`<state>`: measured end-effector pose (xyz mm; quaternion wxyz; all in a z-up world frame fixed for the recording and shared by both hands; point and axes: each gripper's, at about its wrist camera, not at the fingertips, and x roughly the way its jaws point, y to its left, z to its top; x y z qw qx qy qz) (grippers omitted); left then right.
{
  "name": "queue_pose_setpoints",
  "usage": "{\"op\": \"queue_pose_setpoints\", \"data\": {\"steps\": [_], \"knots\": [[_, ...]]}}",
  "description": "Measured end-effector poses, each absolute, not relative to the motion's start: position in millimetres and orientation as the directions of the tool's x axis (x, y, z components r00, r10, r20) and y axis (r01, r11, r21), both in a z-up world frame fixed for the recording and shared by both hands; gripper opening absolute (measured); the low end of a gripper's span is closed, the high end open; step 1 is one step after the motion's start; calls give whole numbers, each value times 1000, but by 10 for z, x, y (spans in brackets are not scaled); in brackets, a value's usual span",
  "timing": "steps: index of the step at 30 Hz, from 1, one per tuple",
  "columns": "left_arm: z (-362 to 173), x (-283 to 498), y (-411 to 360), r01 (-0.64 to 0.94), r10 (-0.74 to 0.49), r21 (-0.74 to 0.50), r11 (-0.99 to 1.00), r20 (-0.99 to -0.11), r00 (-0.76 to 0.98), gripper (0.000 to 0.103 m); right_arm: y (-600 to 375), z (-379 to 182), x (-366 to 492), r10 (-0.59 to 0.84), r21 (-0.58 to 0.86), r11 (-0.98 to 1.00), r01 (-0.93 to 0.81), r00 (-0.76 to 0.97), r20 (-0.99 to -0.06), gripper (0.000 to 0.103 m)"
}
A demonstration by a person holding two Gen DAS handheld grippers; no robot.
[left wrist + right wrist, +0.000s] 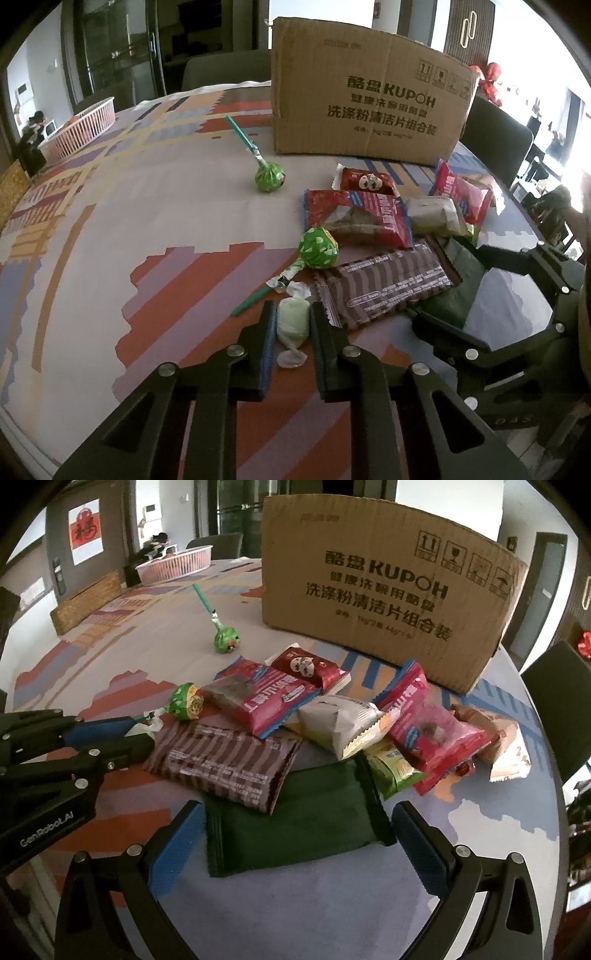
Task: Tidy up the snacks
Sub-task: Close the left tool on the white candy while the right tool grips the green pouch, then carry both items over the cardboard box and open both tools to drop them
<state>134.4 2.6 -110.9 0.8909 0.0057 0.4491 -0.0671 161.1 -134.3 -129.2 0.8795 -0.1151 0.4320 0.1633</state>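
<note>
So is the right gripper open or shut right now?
Open. The right gripper has its fingers spread wide on either side of the dark green packet, not yet pressing it.

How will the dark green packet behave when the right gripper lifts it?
The dark green packet looks flat and soft, so it will probably sag. The brown striped packet overlaps its corner and may shift. The right gripper stands open around it.

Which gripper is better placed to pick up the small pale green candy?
Left. The left gripper already has its fingers on both sides of the pale green candy. The right gripper is open around the dark green packet.
</note>
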Motion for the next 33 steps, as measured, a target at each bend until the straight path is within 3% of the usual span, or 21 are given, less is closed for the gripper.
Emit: {"op": "queue_pose_setpoints", "data": {"steps": [2,5,7,11,20,33], "knots": [[-1110,1337,20,128,-119,-54,990,-801,587,19,-1338,-1287,1592,202,-44,920,-389,567,-798,93],[-1102,1324,20,131,-131,-66,989,-801,584,19,-1326,-1276,1550,195,-50,922,-383,573,-796,88],[-1095,1314,23,131,-137,-74,989,-802,581,19,-1319,-1260,1519,197,-51,922,-385,578,-792,76],[-1068,1274,20,133,-142,-77,988,-797,588,19,-1306,-1242,1463,199,-52,922,-385,583,-788,70],[-900,1098,-39,157,-158,-75,985,-765,625,19,-1413,-1154,1338,184,-38,939,-341,594,-783,69],[-580,941,-83,186,-194,-90,978,-707,680,19,-1532,-768,1091,183,-31,959,-281,702,-688,69]]}}
